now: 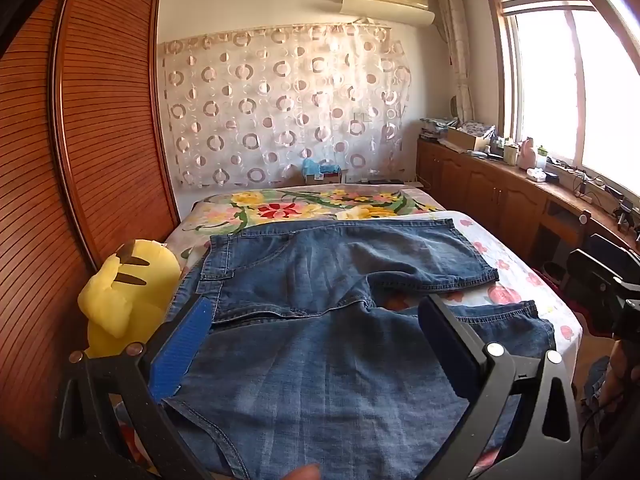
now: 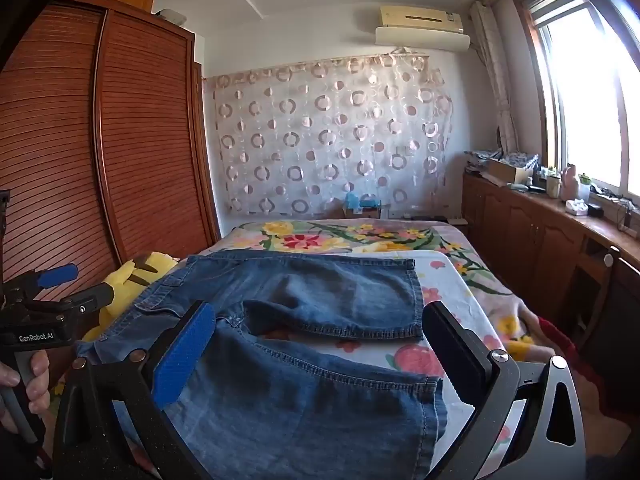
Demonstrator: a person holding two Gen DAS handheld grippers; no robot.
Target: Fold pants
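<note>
- The pants (image 1: 320,320), blue denim, lie spread flat on the bed (image 1: 520,280), waistband toward the wardrobe side and both legs running toward the window side.
- The two legs lie apart: the farther leg rests flat with its hem squared off; the nearer leg reaches the bed's near edge, its hem slightly rumpled in the right wrist view.
- The floral bedsheet (image 2: 400,356) shows in the gap between the legs.
- Your left gripper (image 1: 316,344) hovers over the seat and nearer leg, jaws spread wide, nothing between the pads; denim is visible below them.
- Your right gripper (image 2: 320,352) hovers over the nearer leg, jaws likewise spread wide and gripping nothing.
- Whether either gripper touches the cloth cannot be told.
- Your left hand (image 2: 24,384) grips the left gripper's handle, seen at the left edge of the right wrist view.
- A yellow plush toy (image 1: 128,292) sits beside the waistband, against the wooden wardrobe (image 1: 80,160).
- A patterned curtain (image 1: 280,108) hangs at the head of the bed.
</note>
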